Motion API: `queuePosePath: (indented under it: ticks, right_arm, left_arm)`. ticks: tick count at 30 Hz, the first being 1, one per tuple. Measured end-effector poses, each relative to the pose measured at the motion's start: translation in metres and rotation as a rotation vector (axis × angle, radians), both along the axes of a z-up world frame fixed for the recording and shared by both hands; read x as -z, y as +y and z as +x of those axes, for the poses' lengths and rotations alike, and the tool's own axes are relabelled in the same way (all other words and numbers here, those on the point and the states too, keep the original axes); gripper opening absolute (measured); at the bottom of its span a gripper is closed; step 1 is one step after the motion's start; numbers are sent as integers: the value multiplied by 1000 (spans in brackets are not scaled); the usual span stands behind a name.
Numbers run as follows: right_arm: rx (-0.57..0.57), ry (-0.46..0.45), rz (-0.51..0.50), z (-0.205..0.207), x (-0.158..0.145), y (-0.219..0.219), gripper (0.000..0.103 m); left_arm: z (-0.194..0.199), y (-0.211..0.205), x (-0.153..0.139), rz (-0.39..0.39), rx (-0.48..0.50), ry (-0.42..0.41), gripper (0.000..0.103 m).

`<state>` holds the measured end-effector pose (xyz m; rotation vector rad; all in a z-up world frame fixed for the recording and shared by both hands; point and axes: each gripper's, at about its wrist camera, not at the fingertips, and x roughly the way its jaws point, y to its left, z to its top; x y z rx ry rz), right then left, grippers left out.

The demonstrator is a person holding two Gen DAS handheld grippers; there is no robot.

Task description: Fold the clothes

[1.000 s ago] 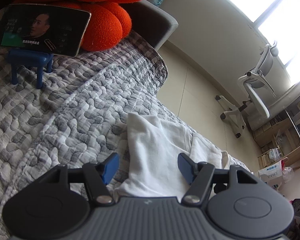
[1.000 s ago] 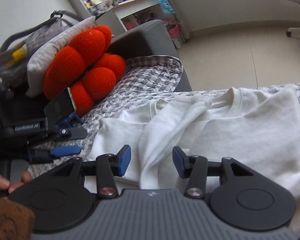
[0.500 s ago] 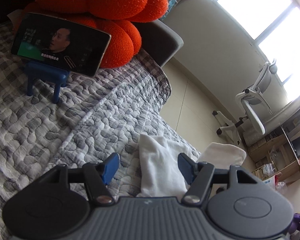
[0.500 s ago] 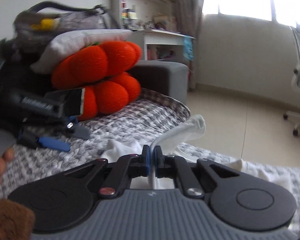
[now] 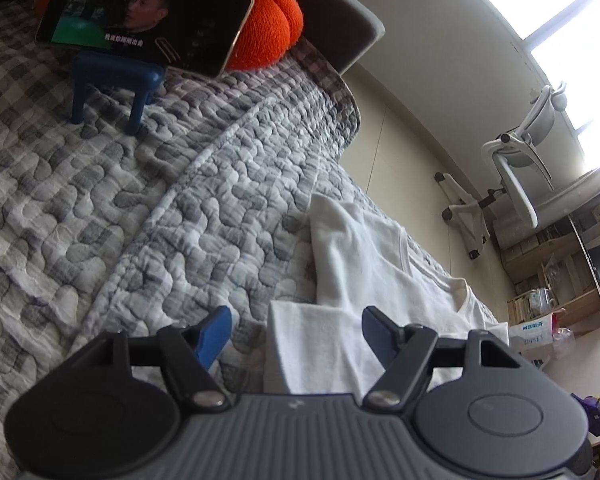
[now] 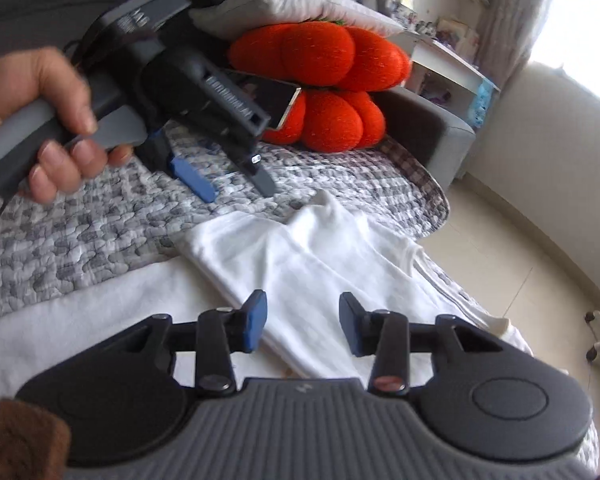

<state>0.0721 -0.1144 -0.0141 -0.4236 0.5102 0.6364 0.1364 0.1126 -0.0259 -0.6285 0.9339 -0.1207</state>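
Observation:
A white top [image 6: 300, 252] lies flat on the grey quilted bed cover [image 6: 80, 240], with a sleeve laid as a band across its body. My right gripper [image 6: 303, 322] hovers open just above that sleeve, with nothing between its fingers. In the left wrist view the same white top [image 5: 360, 264] lies ahead, and my left gripper [image 5: 296, 332] stands open over its near folded edge. The right wrist view also shows the left gripper [image 6: 232, 184], open and held by a hand [image 6: 48, 120] above the quilt, left of the top.
A phone [image 5: 144, 12] plays video on a blue stand [image 5: 112, 80] at the bed's head, in front of an orange cushion [image 6: 340, 80]. The bed edge [image 6: 440, 216] drops to a tiled floor on the right. An office chair [image 5: 516, 184] stands by a desk.
Half a second ago my right gripper was shut on the sleeve and held it up. It is now open, and the sleeve lies across the top. The left gripper stayed open.

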Motion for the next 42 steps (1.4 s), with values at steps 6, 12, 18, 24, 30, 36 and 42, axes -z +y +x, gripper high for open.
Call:
queuePosePath:
  ticks: [6,12,18,24,30,36,42]
  right_arm:
    - [267,89,185,28,-18,-78,44]
    - [598,341,497,51,-9,-171,44]
    - [534,570,750,47,10,-199,44]
    - [544,668,779,53,23,-196,44]
    - [587,678,841,54,27,-205,44]
    - [606,673,801,55,31,-203,44]
    - [617,648,835,54,31,-207,44]
  left_arm:
    - [-1,-14,3,65,19,1,55]
    - [3,-37,-4,212,60,-31,21]
    - [3,-38,-14,221,39,-80,7]
    - [4,-38,-24,226,17,-127,6]
    - [7,-27,-11,148,13,-67,16]
    - [11,-33,-1,140,32,-26,61]
    - [10,-42,-11,196,53,-62,14]
